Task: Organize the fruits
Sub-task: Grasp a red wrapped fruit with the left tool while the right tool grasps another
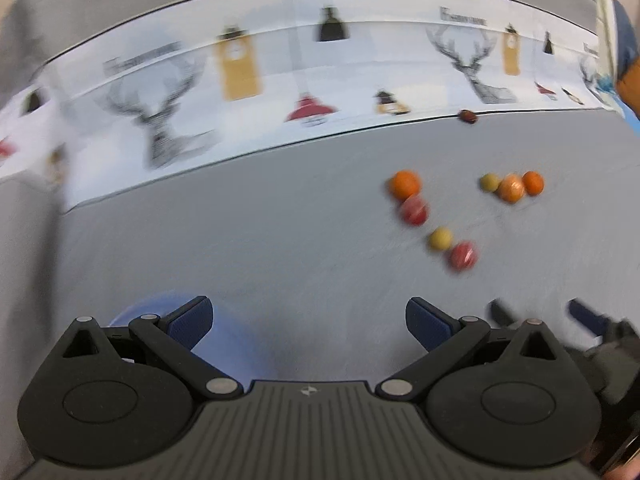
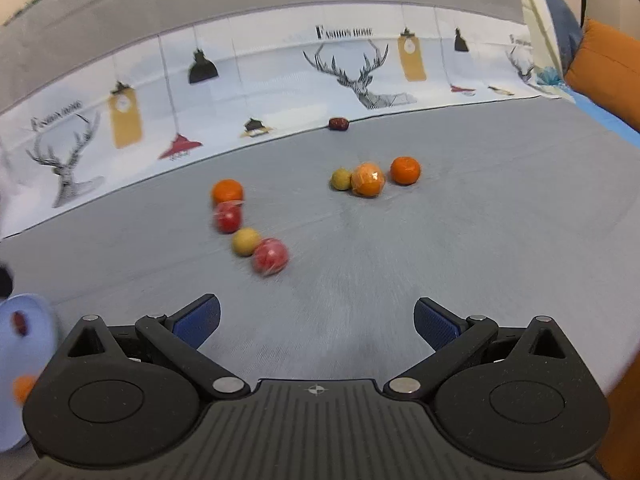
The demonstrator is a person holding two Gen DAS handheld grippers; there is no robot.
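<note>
Fruit lies scattered on the grey tabletop (image 2: 460, 240), toward its far edge. Nearest red fruit (image 2: 270, 256) sits ahead-left of the right gripper (image 2: 317, 320), jaws apart, empty. Left gripper (image 1: 309, 322), jaws likewise apart, sees it ahead-right (image 1: 464, 255); the right appears nearer.

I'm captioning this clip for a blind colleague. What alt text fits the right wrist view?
The open right gripper, holding nothing, faces seven small fruits scattered on a grey tabletop: oranges, reds and yellows, the nearest a red fruit touching a yellow fruit. A dark fruit lies apart by the deer-print backdrop; a pale blue dish shows at left.
</note>
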